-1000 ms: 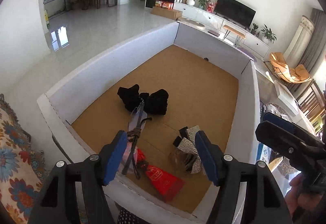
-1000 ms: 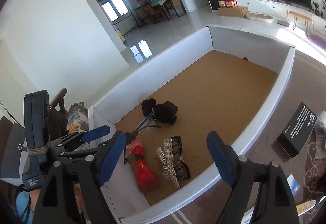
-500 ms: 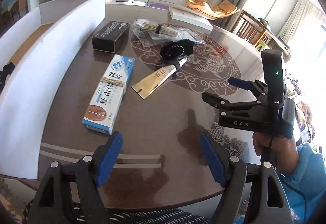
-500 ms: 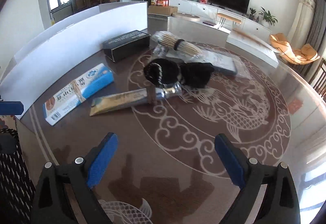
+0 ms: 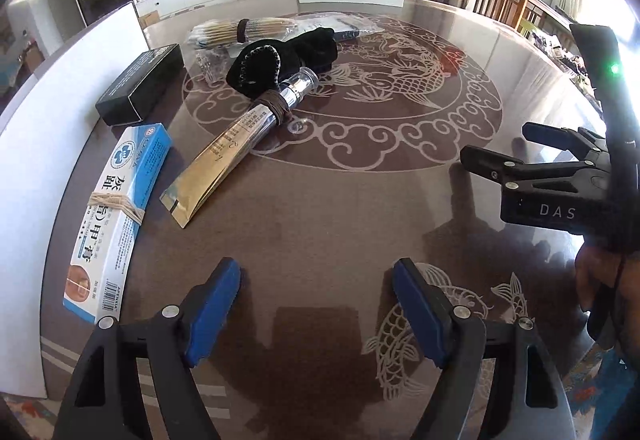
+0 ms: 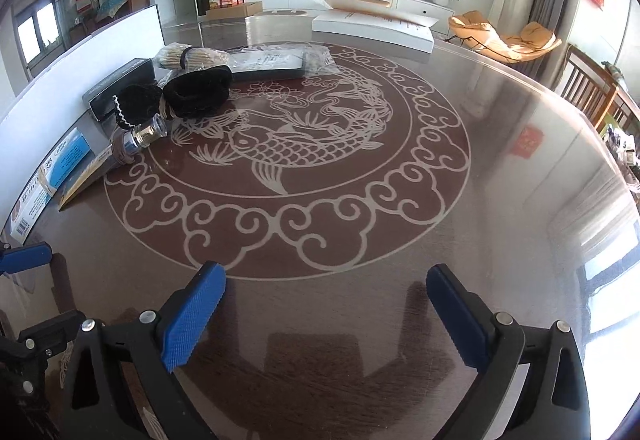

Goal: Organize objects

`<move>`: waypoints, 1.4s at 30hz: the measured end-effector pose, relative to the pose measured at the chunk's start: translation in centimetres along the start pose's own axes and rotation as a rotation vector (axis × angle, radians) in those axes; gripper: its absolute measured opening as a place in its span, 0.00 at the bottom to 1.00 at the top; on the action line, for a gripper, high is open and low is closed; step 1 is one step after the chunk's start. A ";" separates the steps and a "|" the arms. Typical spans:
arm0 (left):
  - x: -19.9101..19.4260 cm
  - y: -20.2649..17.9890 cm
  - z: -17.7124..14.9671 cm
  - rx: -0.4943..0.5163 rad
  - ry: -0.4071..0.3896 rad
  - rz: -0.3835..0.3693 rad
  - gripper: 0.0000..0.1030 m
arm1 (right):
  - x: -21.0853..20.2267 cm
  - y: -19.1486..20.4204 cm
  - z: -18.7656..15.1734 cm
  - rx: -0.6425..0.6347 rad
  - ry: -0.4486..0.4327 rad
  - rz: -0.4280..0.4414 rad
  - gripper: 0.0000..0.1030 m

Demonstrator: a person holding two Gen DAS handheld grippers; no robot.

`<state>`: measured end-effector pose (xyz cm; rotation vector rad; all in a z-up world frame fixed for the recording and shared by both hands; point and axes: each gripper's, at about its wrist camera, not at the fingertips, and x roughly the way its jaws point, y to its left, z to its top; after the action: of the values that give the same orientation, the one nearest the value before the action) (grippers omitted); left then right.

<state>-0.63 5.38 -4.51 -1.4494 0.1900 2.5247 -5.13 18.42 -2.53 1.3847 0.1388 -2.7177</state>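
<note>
The left gripper (image 5: 316, 280) is held wide apart above the round dark-brown table with a pale carp-and-cloud pattern (image 5: 360, 200), and nothing is held between its blue-padded fingers (image 5: 216, 300). The right gripper (image 6: 324, 292) is likewise spread open and empty over the same table; in the left wrist view its black body is seen at about 3 o'clock, carried in a hand (image 5: 600, 280).

The objects to be sorted are gathered on the table, at about 10 to 11 o'clock in both views. A long blue-and-white cardboard box bound with a rubber band (image 5: 116, 212) is laid nearest the left gripper, close to the table edge. Just beside it, a gold tube with a silver neck and clear cap (image 5: 236, 144), wrapped by a brown band, is laid pointing towards 1 o'clock. Its capped end is met by a black fabric pouch with pale stitching (image 5: 280, 60). A black rectangular box (image 5: 140, 88) is set at about 10 o'clock from the pouch. Further off, a bundle of pale wooden sticks tied with a dark band (image 5: 244, 30) is seen lying on a clear plastic packet (image 6: 276, 62).

A white upright panel (image 5: 60, 80) is stood along the table edge at 9 o'clock.
</note>
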 end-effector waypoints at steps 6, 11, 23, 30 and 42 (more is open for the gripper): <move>1.0 0.3 0.3 -0.033 -0.049 0.016 1.00 | 0.3 -0.4 -0.1 0.029 0.009 0.009 1.00; 1.1 0.6 0.3 -0.023 -0.071 0.013 1.00 | 0.3 -0.4 -0.1 0.030 0.009 0.009 1.00; 0.8 1.1 -0.1 -0.050 -0.074 0.032 1.00 | 0.3 -0.4 -0.1 0.030 0.009 0.010 1.00; 0.8 1.1 -0.1 -0.051 -0.075 0.032 1.00 | 0.3 -0.4 -0.1 0.030 0.008 0.010 1.00; 0.8 1.1 -0.3 -0.052 -0.077 0.035 1.00 | 0.3 -0.3 -0.1 0.030 0.009 0.010 1.00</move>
<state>-1.06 4.33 -5.33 -1.3757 0.1383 2.6270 -5.27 18.75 -2.80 1.4011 0.0927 -2.7173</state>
